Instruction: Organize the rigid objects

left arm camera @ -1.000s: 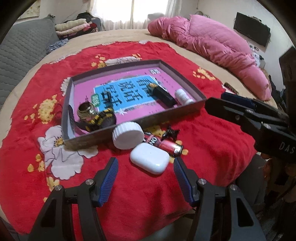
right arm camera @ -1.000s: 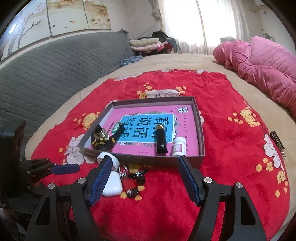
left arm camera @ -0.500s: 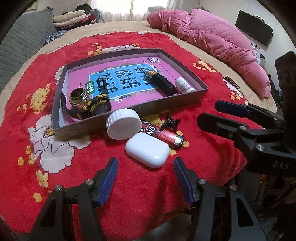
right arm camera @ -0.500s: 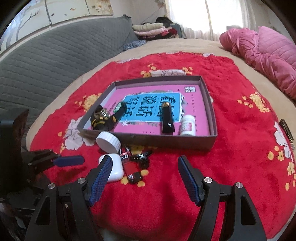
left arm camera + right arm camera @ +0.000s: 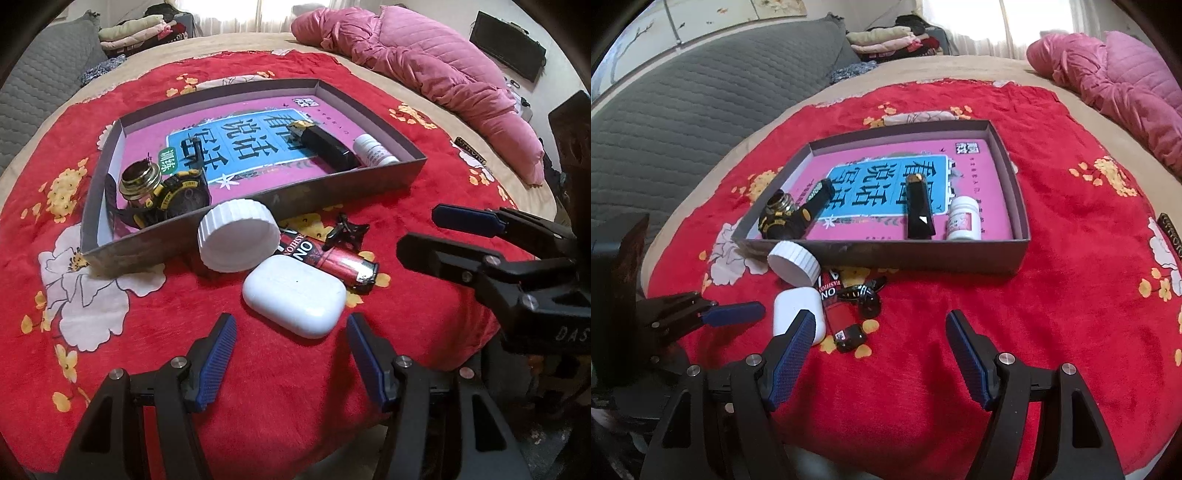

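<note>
A shallow grey cardboard tray (image 5: 373, 184) with a pink and blue printed floor lies on a red flowered blanket (image 5: 110, 369) spread over a bed. Inside it, at the near left corner, a black and yellow wristwatch (image 5: 181, 197) lies against a small round brass-topped jar (image 5: 140, 181); toward the right end a black rectangular lighter-like case (image 5: 327, 146) lies lengthwise, with a small white pill bottle (image 5: 375, 153) on its side just beside it.

Four things lie on the blanket outside the tray's near wall. A white ribbed jar lid (image 5: 236, 236) leans tilted against that wall. Just in front of it a white earbud case (image 5: 295, 301) lies flat, touching a red and black tube (image 5: 332, 260) with printed lettering (only partly legible). A small black hair claw clip (image 5: 347, 232) sits beside the tube's far side.

The left hand-held gripper (image 5: 290, 347) hovers low over the blanket with its blue-padded jaws spread wide, empty, the earbud case just ahead of the gap between them. The right hand-held gripper (image 5: 881, 349) is likewise spread apart and empty; in its own view the earbud case (image 5: 796, 314) is partly hidden behind its left finger, and the tube (image 5: 842, 317) lies ahead of the opening.

A pink quilted duvet (image 5: 424, 70) is bunched at the bed's far right.
</note>
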`<state>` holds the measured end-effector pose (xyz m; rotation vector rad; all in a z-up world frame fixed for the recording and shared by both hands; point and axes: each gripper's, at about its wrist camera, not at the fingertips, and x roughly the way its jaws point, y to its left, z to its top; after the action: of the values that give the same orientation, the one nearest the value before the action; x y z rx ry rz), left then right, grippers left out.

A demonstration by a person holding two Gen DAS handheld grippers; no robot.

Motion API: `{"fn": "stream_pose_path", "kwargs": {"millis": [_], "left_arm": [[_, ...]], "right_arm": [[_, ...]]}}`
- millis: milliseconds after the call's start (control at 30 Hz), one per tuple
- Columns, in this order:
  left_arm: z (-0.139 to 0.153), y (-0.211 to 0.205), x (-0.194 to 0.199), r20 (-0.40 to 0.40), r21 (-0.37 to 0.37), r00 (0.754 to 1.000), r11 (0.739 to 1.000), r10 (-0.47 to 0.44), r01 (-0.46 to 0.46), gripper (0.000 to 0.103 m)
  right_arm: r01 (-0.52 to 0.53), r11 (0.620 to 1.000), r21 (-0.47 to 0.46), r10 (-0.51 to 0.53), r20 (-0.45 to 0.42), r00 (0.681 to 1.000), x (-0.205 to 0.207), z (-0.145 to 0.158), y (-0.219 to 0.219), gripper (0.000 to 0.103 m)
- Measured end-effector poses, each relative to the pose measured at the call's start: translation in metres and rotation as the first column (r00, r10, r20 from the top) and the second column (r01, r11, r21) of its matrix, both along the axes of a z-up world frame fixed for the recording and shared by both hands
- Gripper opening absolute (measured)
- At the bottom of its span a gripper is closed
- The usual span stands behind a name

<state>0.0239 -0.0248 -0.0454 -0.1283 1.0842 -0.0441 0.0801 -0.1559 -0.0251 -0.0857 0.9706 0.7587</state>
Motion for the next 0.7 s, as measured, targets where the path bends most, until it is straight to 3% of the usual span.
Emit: {"fn": "stream_pose_path", "kwargs": {"millis": [367, 633, 700], "left_arm": [[-0.006, 0.003, 0.006, 0.008, -0.016, 1.000, 1.000, -0.010, 0.011, 0.061], [-0.009, 0.004, 0.011, 0.012, -0.031, 1.000, 0.999, -0.016, 0.016, 0.062], [-0.010, 0.005, 0.012, 0.010, -0.040, 1.000, 0.999, -0.015, 0.015, 0.063]], "right_arm": [[-0.013, 0.998, -0.055, 0.015, 0.019, 1.000, 0.010, -0.014, 0.016, 0.074], [-0.052, 0.996, -0.079, 0.050, -0.015, 0.999, 0.022, -0.032, 0.035, 0.074], [-0.047, 0.996, -0.077, 0.046, -0.016, 0.999, 0.025, -0.035, 0.038, 0.068]]}}
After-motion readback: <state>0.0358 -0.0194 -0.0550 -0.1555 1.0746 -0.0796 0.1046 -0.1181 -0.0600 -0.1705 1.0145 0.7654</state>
